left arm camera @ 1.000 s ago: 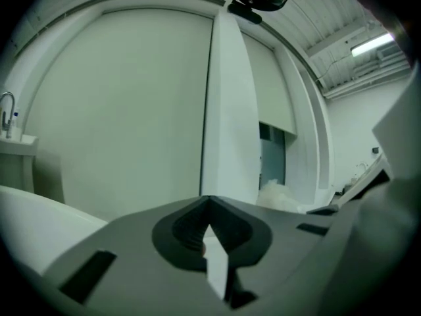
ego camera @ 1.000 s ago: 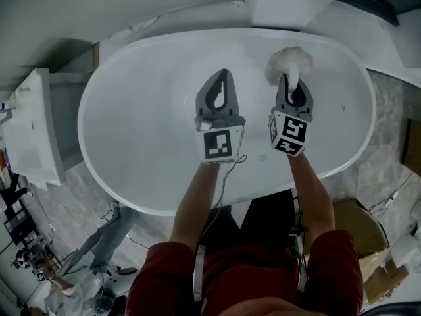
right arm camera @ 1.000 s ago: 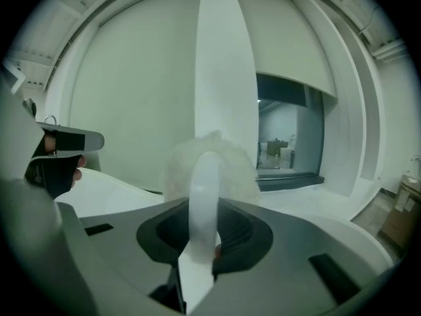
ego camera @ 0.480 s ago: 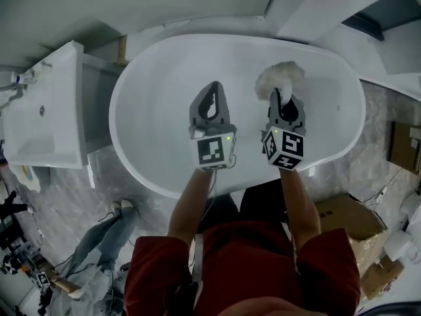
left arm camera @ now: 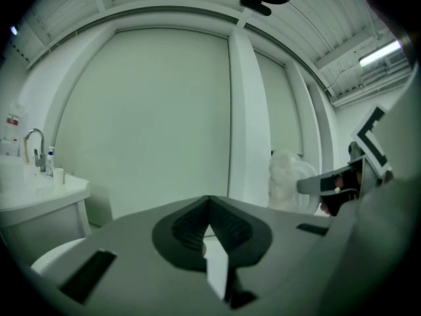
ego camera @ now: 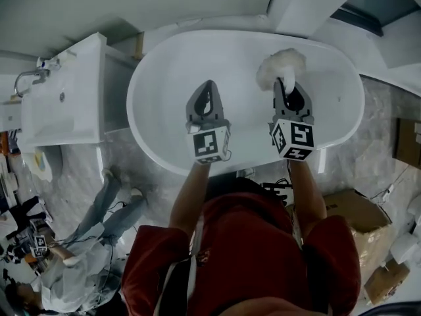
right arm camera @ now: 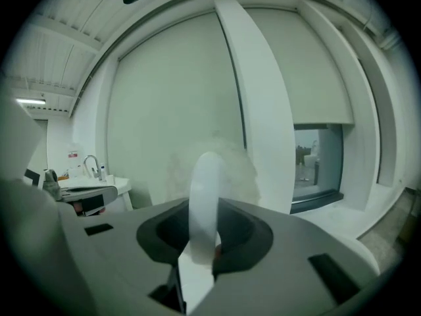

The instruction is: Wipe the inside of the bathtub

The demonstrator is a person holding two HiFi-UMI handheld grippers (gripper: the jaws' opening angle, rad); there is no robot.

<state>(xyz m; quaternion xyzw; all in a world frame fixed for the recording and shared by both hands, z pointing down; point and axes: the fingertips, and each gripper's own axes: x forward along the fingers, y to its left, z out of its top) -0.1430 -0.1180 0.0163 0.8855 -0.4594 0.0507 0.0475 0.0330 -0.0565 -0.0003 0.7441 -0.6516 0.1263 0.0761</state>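
White oval bathtub: the bowl is wide and open, most of all its left half and the strip along the near rim. Left of the bathtub, just beside its rim, is a sink unit w/ tap. A white column rises beyond the far rim. A cardboard box sits on the floor to the right, well apart. Another person's legs lie on the floor off the near-left end.

Both forearms reach over the bathtub's near rim side by side. The marker cubes face the person and the fingers point at the far side.

The left gripper is over the bathtub's middle, fingers pressed together w/ nothing btwn them. The right gripper is right of middle, near the left one but apart. Its fingers are clamped on the white handle of a duster, which runs up btwn them. The duster's fluffy head sits just past the fingertips, by the bathtub's far inner wall. Can't tell if it touches the wall.
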